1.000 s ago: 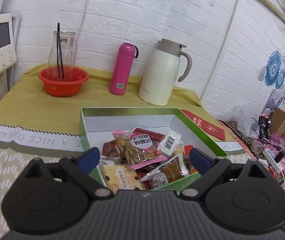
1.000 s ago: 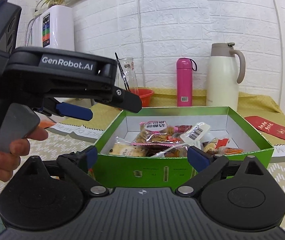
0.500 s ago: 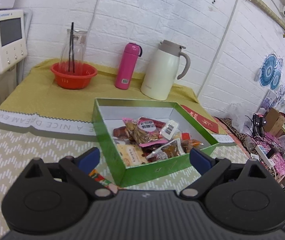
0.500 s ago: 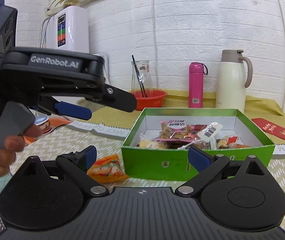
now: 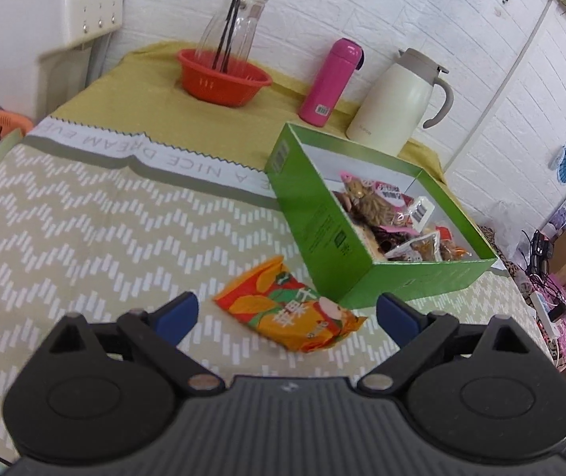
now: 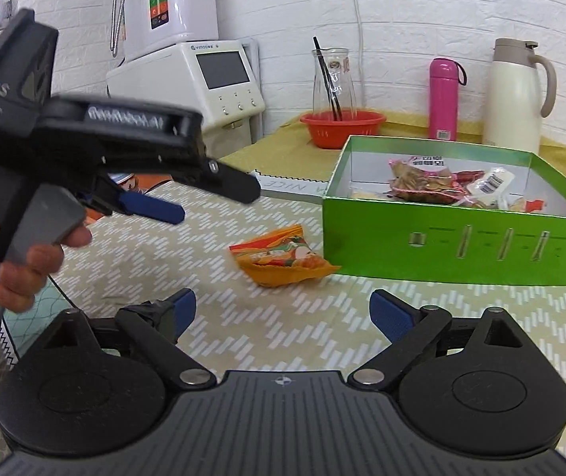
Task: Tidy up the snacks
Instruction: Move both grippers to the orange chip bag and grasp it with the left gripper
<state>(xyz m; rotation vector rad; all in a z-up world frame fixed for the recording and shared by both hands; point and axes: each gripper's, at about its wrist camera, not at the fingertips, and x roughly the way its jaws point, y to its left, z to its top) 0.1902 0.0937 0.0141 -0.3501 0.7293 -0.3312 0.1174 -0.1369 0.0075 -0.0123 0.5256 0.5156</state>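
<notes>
Snack packet (image 5: 289,311): orange, red and green print
Box (image 6: 457,244): bright green outside, white inside
Tablecloth (image 5: 104,238): beige, white zigzag dashes
Flask (image 5: 328,81): pink
Bowl (image 5: 223,79): red

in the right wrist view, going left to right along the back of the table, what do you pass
red basket with the glass carafe in it → pink bottle → cream jug

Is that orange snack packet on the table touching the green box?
Cannot tell. In the left wrist view the orange snack packet overlaps the green box corner; in the right wrist view its tip reaches the box's front wall, with no clear gap or contact.
</notes>
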